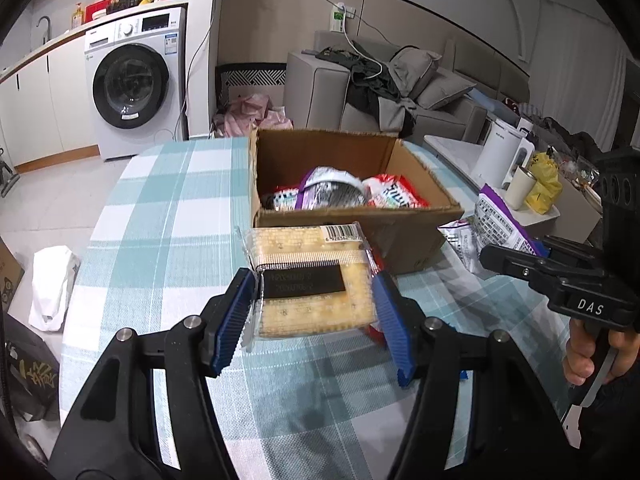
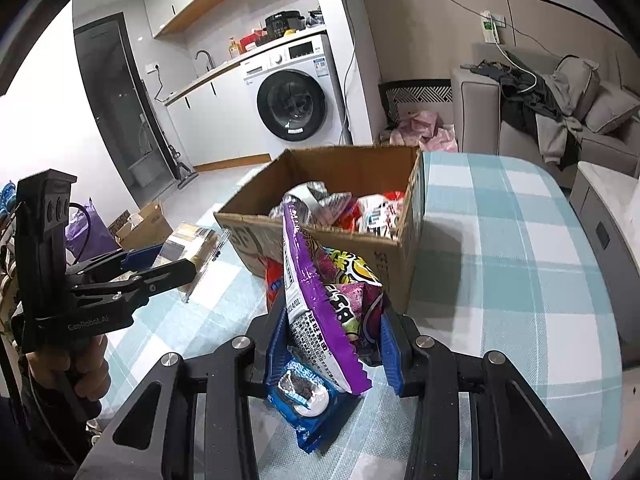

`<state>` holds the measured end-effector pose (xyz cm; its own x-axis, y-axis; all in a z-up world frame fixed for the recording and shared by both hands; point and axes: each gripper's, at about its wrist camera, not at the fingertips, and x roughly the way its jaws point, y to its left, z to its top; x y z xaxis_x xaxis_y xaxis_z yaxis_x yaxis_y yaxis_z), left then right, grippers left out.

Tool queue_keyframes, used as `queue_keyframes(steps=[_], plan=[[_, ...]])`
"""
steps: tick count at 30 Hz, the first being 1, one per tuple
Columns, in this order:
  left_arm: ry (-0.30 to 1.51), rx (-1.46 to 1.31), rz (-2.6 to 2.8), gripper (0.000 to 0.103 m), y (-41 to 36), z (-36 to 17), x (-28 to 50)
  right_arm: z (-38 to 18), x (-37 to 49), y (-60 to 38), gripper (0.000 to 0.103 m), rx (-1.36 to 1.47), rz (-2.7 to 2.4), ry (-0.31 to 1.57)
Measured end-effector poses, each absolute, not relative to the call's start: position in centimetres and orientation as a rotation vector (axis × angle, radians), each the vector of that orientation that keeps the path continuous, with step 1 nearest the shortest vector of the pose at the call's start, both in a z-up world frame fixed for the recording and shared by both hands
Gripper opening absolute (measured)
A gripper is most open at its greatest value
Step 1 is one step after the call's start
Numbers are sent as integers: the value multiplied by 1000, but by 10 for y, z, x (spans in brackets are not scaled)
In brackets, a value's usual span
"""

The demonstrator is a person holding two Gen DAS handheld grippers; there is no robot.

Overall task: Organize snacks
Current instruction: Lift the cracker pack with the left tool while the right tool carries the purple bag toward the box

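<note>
Left wrist view: the left tongs (image 1: 314, 308) gripped a clear cracker pack (image 1: 310, 280) by its side edges, held above the checked tabletop (image 1: 160, 208) just near of the cardboard box (image 1: 400, 236), probably lined up to go in with the snacks already there, while the right tongs (image 1: 516, 258) at far right carried a purple bag (image 1: 496, 220). Right wrist view: the right tongs (image 2: 330, 344) pinched the purple snack bag (image 2: 320, 304) upright, likely for a drop over the box (image 2: 256, 224) wall beyond; a blue cookie packet (image 2: 308, 404) showed below, held or lying I cannot tell.
</note>
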<state>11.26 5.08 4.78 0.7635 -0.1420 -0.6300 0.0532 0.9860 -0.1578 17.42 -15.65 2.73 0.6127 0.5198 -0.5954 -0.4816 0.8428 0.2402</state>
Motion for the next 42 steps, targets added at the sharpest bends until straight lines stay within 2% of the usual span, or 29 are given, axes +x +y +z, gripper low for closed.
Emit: queue_keyframes(steps=[26, 42], plan=[[585, -104, -116, 58, 46, 112, 123, 97, 184, -147, 40, 49, 593, 565], [593, -98, -112, 58, 47, 115, 166, 127, 216, -151, 40, 55, 606, 547]])
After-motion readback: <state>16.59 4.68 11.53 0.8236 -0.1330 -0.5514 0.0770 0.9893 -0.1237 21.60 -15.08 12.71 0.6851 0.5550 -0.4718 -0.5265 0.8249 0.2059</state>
